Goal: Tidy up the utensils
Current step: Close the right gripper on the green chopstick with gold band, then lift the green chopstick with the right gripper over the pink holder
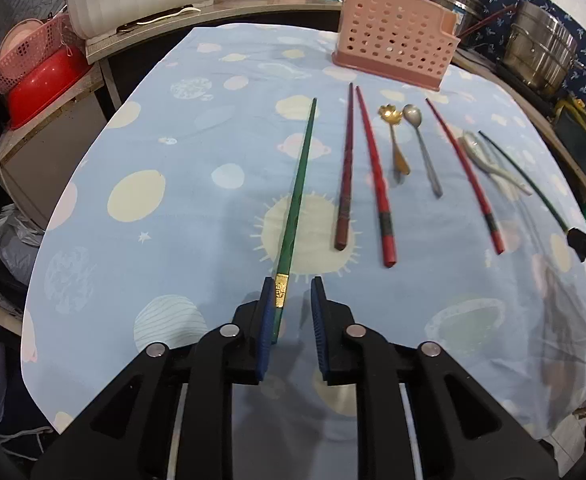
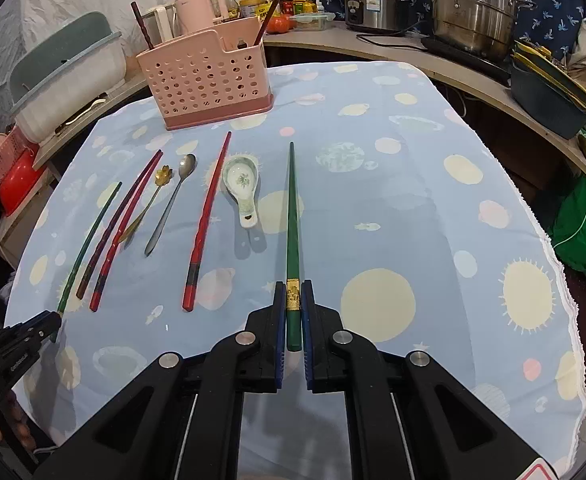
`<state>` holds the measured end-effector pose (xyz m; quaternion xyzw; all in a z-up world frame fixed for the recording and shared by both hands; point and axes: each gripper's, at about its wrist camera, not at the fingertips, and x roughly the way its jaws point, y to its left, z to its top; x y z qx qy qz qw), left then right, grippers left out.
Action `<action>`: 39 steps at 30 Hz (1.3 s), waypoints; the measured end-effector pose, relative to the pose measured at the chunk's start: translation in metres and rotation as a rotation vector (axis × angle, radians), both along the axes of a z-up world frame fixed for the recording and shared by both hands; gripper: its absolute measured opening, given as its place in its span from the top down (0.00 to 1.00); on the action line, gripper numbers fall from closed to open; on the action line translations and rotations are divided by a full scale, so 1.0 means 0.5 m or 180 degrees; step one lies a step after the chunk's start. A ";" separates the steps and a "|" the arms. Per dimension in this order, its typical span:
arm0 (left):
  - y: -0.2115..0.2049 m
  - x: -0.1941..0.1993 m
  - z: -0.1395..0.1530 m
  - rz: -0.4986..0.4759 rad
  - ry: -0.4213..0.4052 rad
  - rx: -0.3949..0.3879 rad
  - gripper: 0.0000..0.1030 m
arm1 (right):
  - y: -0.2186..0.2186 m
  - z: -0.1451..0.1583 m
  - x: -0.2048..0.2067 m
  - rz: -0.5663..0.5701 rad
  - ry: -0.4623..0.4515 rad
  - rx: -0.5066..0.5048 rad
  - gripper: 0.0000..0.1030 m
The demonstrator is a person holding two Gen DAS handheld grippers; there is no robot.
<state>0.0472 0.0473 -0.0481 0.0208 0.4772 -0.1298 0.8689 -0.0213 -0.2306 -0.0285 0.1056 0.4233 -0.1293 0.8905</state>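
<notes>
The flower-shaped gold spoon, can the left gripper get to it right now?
Probably yes. The left gripper stands open beside a green chopstick, not clamped on it, so it seems free. The gold spoon lies alone on the cloth, with gaps to the red chopstick and silver spoon.

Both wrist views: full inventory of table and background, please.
green chopsticks: 2, green with gold band; one between the open left jaws, one clamped by the right gripper
red chopsticks: 2, red; on cloth
dark brown chopstick: 1, on cloth beside a red one
gold spoon: 1, flower bowl; mid row
silver spoon: 1, beside gold spoon
ceramic spoon: 1, white, patterned
pink holder: 1, perforated; far edge of the cloth
brown sticks in holder: 2, upright
tablecloth: 1, light blue, planet print
steel pots: several, back counter
left gripper: black, blue pads; open
right gripper: black, blue pads; shut
</notes>
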 end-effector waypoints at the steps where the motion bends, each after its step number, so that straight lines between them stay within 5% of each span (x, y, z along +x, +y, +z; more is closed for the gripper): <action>1: 0.002 0.001 -0.004 0.0021 -0.0010 0.0026 0.78 | 0.001 -0.001 0.000 0.0002 0.0005 0.0000 0.93; 8: 0.006 -0.002 -0.018 0.0005 -0.0086 0.0090 0.76 | 0.001 -0.003 0.001 0.0004 0.0023 0.0000 0.93; 11: 0.009 -0.003 -0.016 -0.0035 -0.0042 0.0019 0.92 | 0.001 -0.004 -0.001 0.0002 0.0026 -0.0004 0.93; 15: 0.013 -0.005 -0.003 -0.0059 0.0010 -0.0057 0.93 | 0.002 0.003 -0.009 0.0006 0.0000 -0.0008 0.93; 39: -0.001 0.059 0.262 -0.0027 -0.0521 -0.0358 0.93 | 0.003 0.241 0.014 0.0095 -0.0838 -0.0204 0.93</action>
